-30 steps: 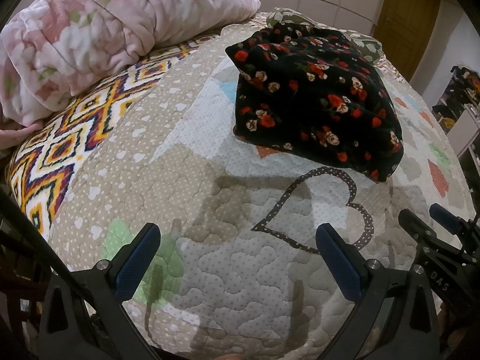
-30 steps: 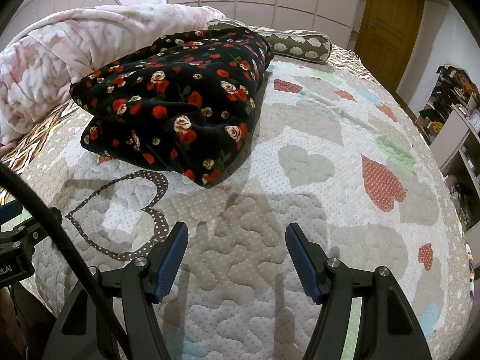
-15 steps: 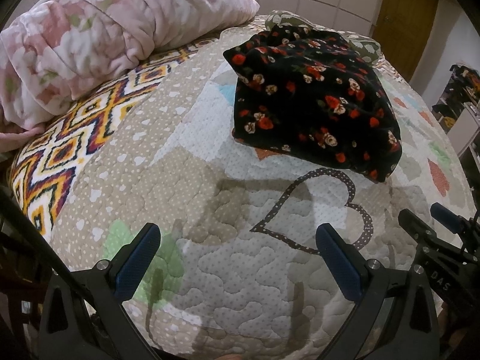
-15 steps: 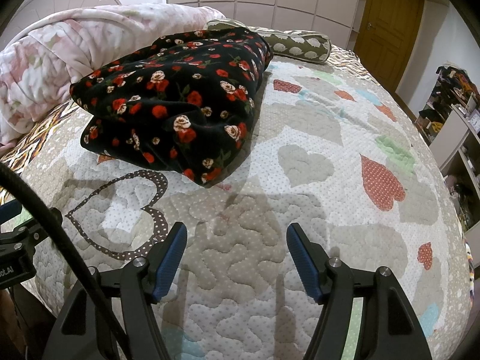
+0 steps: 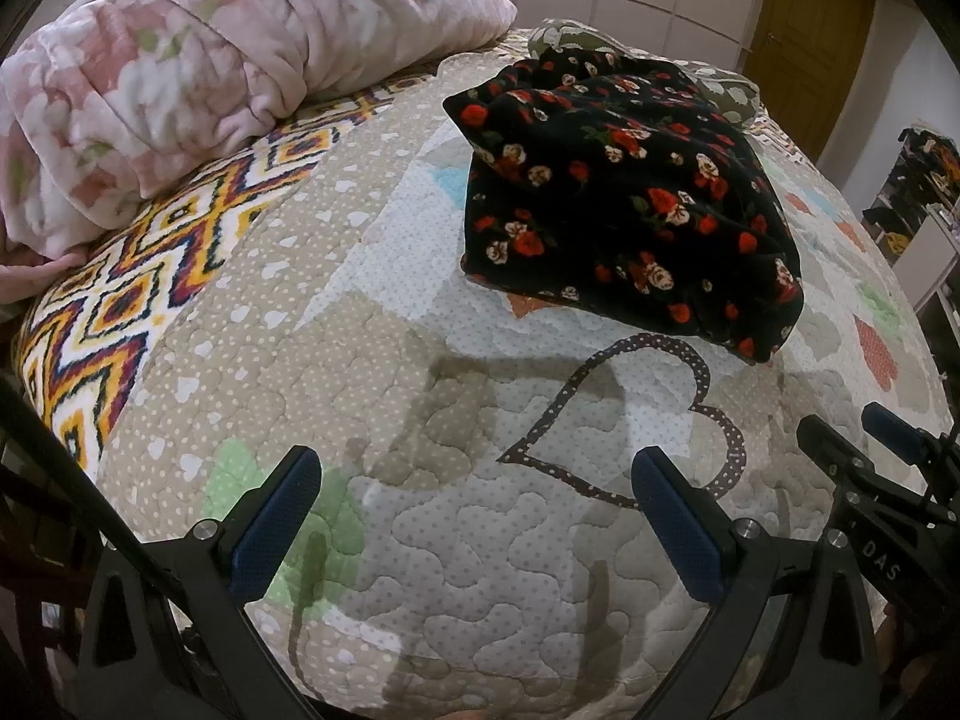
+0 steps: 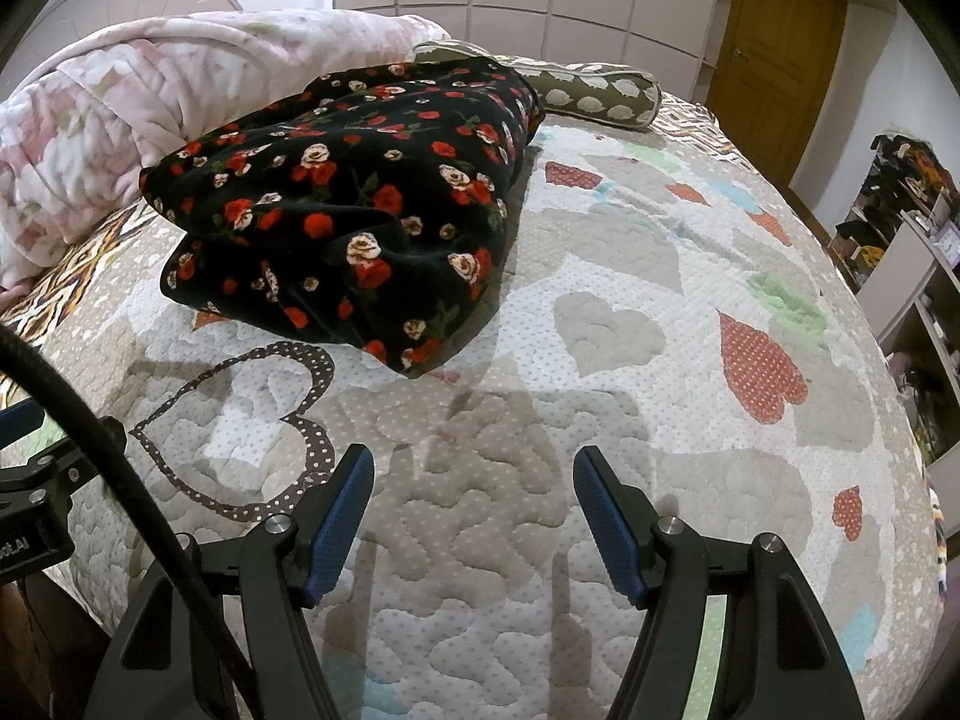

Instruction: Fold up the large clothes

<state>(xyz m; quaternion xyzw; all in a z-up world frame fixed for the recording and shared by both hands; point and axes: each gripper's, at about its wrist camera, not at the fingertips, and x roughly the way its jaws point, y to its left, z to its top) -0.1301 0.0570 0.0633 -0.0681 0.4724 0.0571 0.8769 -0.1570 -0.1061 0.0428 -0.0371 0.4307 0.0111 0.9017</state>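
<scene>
A black garment with red and cream roses (image 5: 630,198) (image 6: 354,210) lies folded into a thick bundle on the quilted heart-pattern bedspread (image 5: 480,570) (image 6: 600,312). My left gripper (image 5: 474,480) hovers over the bed's near edge, short of the bundle, jaws wide open and empty. My right gripper (image 6: 474,474) hangs beside it to the right, also open with nothing between its blue pads. In the left wrist view the right gripper's fingers (image 5: 888,426) show at the far right edge. Neither gripper touches the garment.
A rolled pink floral blanket (image 5: 180,72) (image 6: 90,138) lies at the back left on a zigzag-pattern cover (image 5: 120,294). An olive bolster pillow (image 6: 594,93) sits behind the garment. A wooden door (image 6: 774,54) and cluttered shelves (image 6: 918,252) stand to the right.
</scene>
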